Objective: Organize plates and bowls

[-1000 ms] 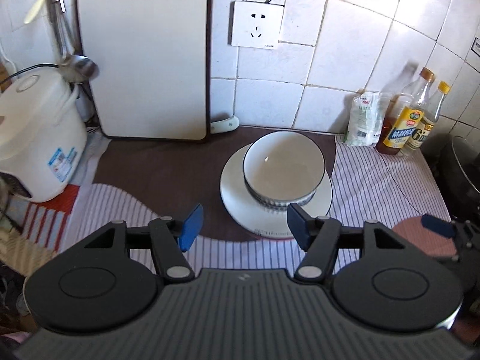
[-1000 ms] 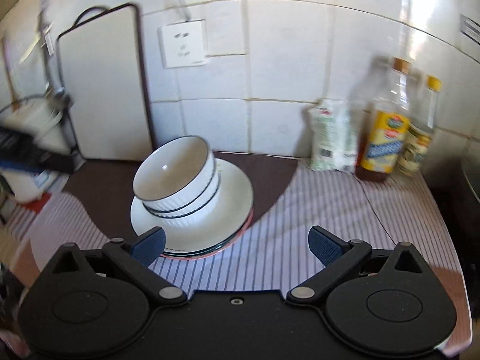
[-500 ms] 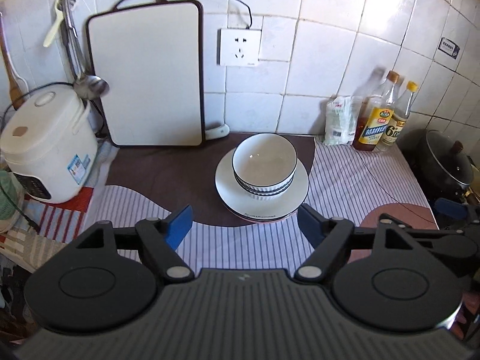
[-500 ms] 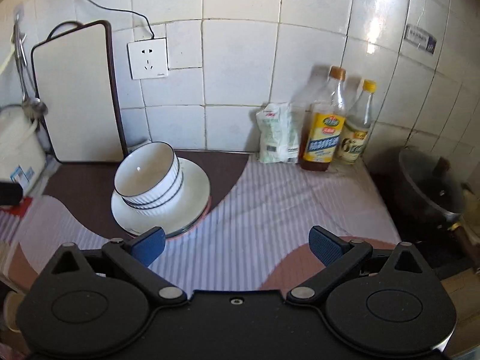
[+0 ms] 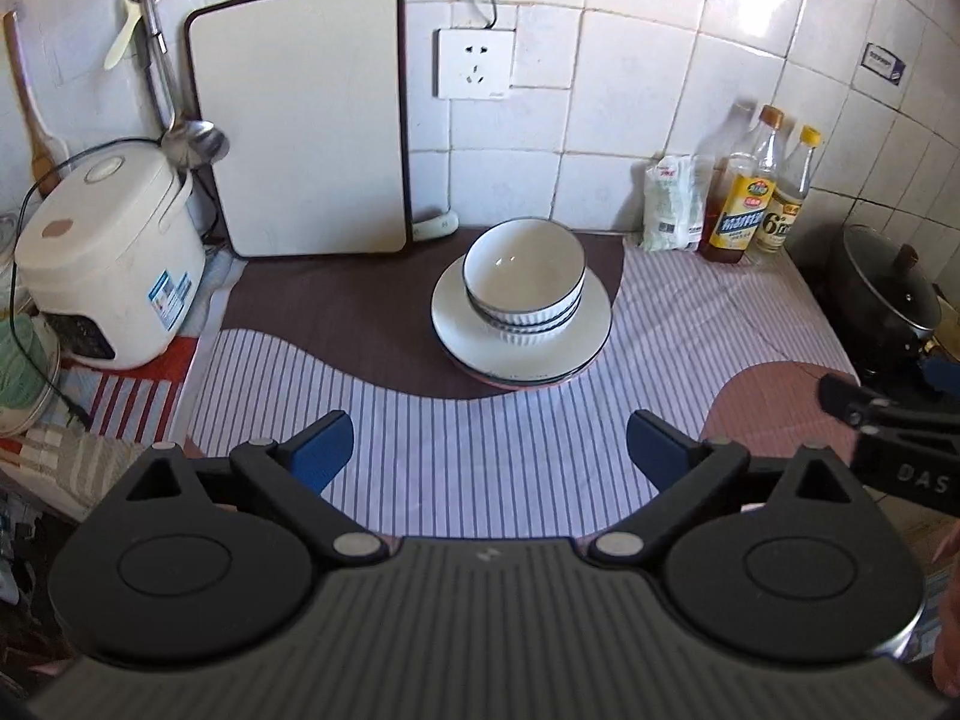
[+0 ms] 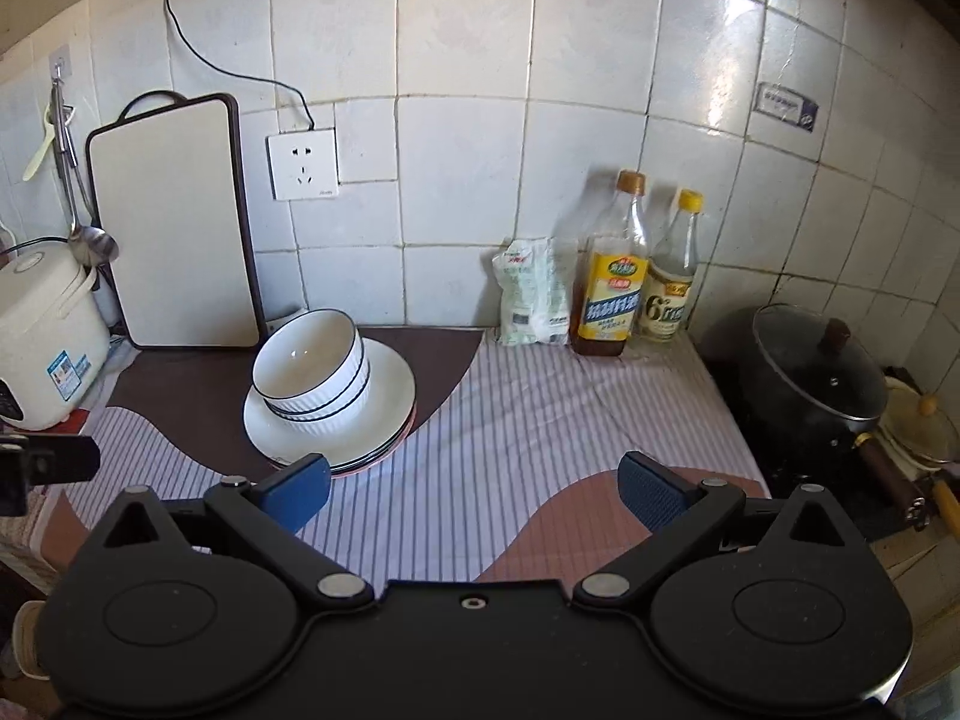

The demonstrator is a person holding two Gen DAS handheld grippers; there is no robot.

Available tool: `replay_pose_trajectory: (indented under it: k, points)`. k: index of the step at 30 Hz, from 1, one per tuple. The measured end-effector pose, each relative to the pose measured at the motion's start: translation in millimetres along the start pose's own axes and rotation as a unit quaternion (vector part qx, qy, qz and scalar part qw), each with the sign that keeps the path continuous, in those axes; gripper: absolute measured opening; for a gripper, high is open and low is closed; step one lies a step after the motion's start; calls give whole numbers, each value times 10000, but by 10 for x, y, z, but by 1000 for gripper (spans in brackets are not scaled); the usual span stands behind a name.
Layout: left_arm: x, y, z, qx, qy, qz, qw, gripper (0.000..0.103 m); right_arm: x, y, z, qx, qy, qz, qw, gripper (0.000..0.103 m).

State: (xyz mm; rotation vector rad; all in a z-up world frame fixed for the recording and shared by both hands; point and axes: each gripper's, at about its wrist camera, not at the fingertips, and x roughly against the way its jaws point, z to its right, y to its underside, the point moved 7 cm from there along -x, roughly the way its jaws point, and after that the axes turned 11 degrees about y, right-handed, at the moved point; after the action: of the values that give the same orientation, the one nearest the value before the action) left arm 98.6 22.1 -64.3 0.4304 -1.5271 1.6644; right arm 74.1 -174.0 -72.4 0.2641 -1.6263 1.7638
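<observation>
I am holding my left tongs (image 5: 487, 447) above the striped cloth on the counter (image 5: 690, 312), and their jaws are opening wide with nothing between the blue pads. My right tongs (image 6: 474, 489) are standing wide apart too, gripping nothing, over the same cloth.

The bowls (image 5: 523, 276) are sitting nested one inside the other, upright, on the stack of plates (image 5: 591, 324), ahead of my left tongs and slightly to their right, well clear of the pads. From my right tongs the same stack is lying ahead and to the left, just beyond the left pad.

Beyond the stack, a white cutting board (image 5: 300, 120) is leaning against the tiled wall, ahead and left of my left tongs. A white rice cooker (image 5: 102, 258) is standing farther left. Ahead and right of my right tongs, two bottles (image 6: 612, 276) and a small packet (image 6: 534, 291) are standing against the wall, with a dark lidded pot (image 6: 822, 378) off to the far right.
</observation>
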Motion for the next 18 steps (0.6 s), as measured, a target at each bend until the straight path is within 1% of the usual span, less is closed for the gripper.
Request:
replay_pose_trajectory:
  k: [2, 4, 6, 8, 10, 13, 18]
  points:
    - [-22, 27, -30, 25, -83, -41, 10000, 99, 42, 11, 32, -5, 72, 154, 9999, 103]
    - [-50, 52, -43, 26, -85, -95, 9999, 99, 57, 35, 66, -86, 149, 192, 9997, 103]
    - [-64, 82, -57, 31, -122, -105, 9999, 99, 72, 62, 89, -134, 136, 200, 9996, 103]
    - [-67, 104, -66, -36, -250, -88, 9996, 99, 98, 89, 102, -121, 168, 245, 9995, 103]
    - [-83, 138, -68, -114, -378, -156, 9991, 99, 124, 117, 110, -86, 207, 273, 9994, 103]
    - [-88, 149, -23, -169, -324, -159, 9992, 99, 158, 162, 121, -101, 200, 301, 9993, 103]
    - [-69, 153, 51, -290, -310, -47, 9991, 99, 162, 233, 141, -172, 254, 389, 9988, 103]
